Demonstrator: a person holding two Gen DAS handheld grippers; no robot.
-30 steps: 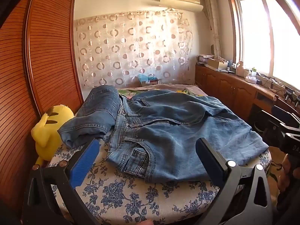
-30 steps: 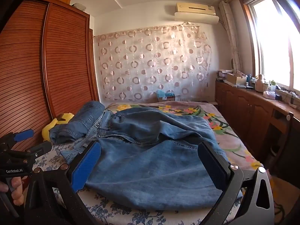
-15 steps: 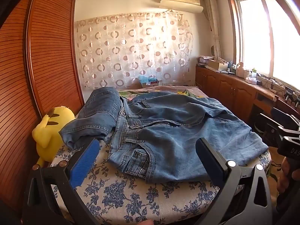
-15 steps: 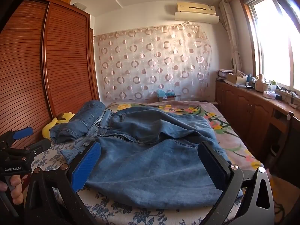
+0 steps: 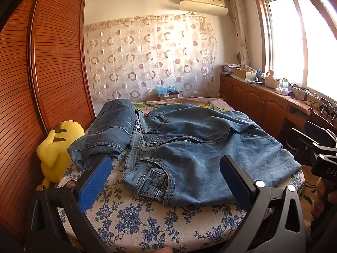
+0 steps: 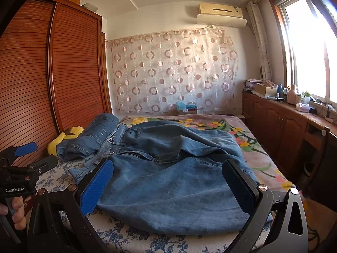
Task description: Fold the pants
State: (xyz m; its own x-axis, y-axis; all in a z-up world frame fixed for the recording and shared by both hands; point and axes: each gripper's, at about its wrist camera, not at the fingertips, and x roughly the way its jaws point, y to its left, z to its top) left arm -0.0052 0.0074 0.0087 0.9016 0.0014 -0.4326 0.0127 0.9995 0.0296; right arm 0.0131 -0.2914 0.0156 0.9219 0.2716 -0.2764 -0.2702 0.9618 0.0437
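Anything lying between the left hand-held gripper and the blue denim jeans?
Nothing: in the left wrist view only bare blue-floral bedsheet separates the left hand-held gripper from the blue denim jeans.

Daylight floods your two fisheye views from the window at about two o'clock.

The window (image 5: 294, 48) is blown out to white in both views, and its glare washes over the frame and the counter (image 6: 311, 113) below it. You get warm backlight through the patterned curtain (image 5: 147, 57) at twelve o'clock. The jeans (image 5: 200, 143) are evenly lit and sharp, with soft shadows in their folds. The wardrobe (image 6: 31, 73) at nine o'clock sits dimmer. Straight lines bow hard toward the edges, and the corners fall to black vignette. Your gripper fingers (image 6: 96, 187) at six o'clock look slightly soft.
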